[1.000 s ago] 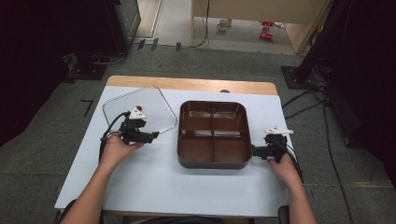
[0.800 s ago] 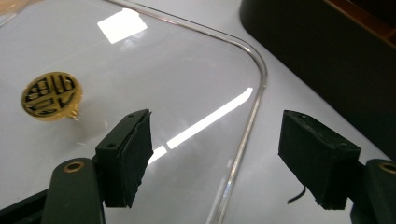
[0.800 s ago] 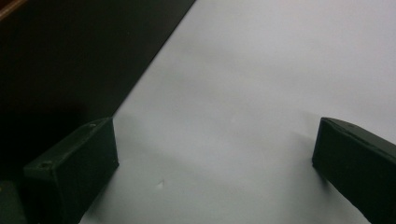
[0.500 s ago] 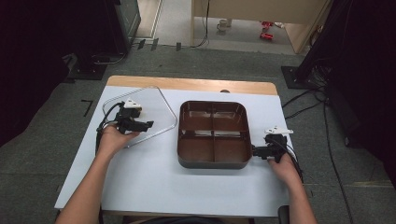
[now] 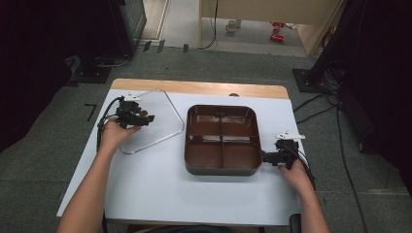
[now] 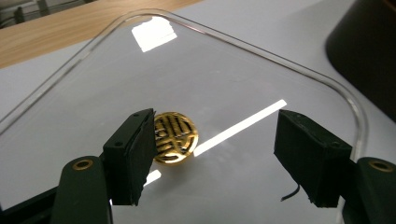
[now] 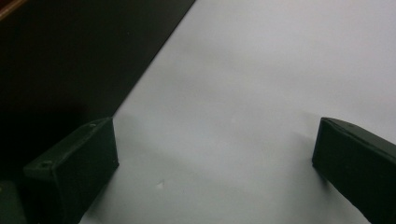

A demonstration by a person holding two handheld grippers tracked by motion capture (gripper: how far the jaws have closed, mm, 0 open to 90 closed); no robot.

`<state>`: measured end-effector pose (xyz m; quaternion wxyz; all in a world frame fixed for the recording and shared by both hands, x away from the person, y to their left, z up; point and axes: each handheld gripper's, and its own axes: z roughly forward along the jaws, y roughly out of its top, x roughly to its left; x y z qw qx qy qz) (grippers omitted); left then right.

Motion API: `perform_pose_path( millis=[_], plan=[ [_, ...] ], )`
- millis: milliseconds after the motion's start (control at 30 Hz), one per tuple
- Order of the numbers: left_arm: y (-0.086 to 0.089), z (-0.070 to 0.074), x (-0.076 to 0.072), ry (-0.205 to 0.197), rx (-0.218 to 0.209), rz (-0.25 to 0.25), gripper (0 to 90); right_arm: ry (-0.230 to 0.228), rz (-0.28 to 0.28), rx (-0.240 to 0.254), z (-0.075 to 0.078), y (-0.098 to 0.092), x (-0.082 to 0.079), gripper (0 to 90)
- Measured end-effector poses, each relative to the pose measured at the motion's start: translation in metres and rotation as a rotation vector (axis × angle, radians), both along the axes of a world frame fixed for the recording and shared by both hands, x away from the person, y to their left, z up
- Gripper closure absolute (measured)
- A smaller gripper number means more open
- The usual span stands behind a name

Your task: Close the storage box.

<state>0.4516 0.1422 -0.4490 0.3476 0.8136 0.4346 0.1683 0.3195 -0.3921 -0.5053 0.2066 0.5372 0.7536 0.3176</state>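
Note:
A clear square lid (image 5: 156, 130) with a gold knob (image 6: 175, 138) lies on the white table, left of a brown four-part tray (image 5: 187, 141). My left gripper (image 5: 147, 118) hovers low over the lid (image 6: 224, 70). Its jaws have just been closing and still stand open (image 6: 219, 135). The knob sits close against one pad, and the other pad is well clear of it. My right gripper (image 5: 266, 158) rests on the table at the tray's right front corner. It is open (image 7: 215, 140) with nothing between the jaws, and the tray's dark wall (image 7: 70, 56) is beside it.
The white sheet (image 5: 155, 189) covers the table, with a bare wooden strip (image 5: 194, 88) along the far edge. Cables (image 5: 316, 114) trail over the grey floor to the right. Dark stands and equipment ring the table.
My left hand has moved left and farther back over the clear lid, bringing its jaws up to the gold knob. The right hand and the tray have stayed put.

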Motion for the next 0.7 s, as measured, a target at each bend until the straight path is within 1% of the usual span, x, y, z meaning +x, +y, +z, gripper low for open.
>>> perform_pose_path(
  millis=[33,100,167,233,333,367,400,433,467,500,533,567,633,700],
  plan=[
    [0.002,-0.003,0.005,-0.001,-0.004,0.010,30.3,0.000,0.000,0.000,0.000,0.000,0.000,0.0],
    [0.002,-0.004,0.007,-0.003,0.000,0.013,30.6,0.000,0.000,0.000,0.000,0.000,0.000,0.0],
    [0.002,-0.008,0.011,-0.002,0.013,0.021,30.6,0.000,0.000,0.000,0.000,0.000,0.000,0.0],
    [0.002,-0.014,0.014,0.000,-0.001,0.034,32.6,0.000,0.000,0.000,0.000,0.000,0.000,0.0],
    [0.001,-0.017,0.016,-0.007,0.001,0.038,34.7,0.001,0.000,0.001,0.000,0.000,0.000,0.0],
    [0.000,-0.021,0.017,0.000,0.008,0.046,37.3,0.001,0.000,0.001,0.000,0.000,0.000,0.0],
    [0.000,-0.021,0.017,0.000,0.008,0.046,38.2,0.001,0.000,0.001,0.000,0.000,0.000,0.0],
    [0.001,-0.026,0.020,0.021,-0.006,0.051,39.3,0.001,0.000,0.001,0.000,0.000,0.000,0.0],
    [0.002,-0.028,0.020,0.032,-0.016,0.053,40.5,0.000,0.000,0.000,0.000,0.000,0.000,0.0],
    [0.002,-0.028,0.020,0.032,-0.016,0.053,42.2,0.000,0.000,0.000,0.000,0.000,0.000,0.0],
    [0.003,-0.029,0.021,0.039,-0.028,0.052,42.2,0.000,0.000,0.000,0.000,0.000,0.000,0.0],
    [0.003,-0.030,0.021,0.029,-0.025,0.054,42.8,0.001,0.000,0.001,0.000,0.000,0.000,0.0],
    [0.004,-0.029,0.020,0.029,-0.027,0.058,51.0,0.000,0.000,0.000,0.000,0.000,0.000,0.0],
    [0.005,-0.029,0.020,0.023,-0.015,0.068,57.8,0.000,0.000,0.000,0.000,0.000,0.000,0.0]
  ],
)
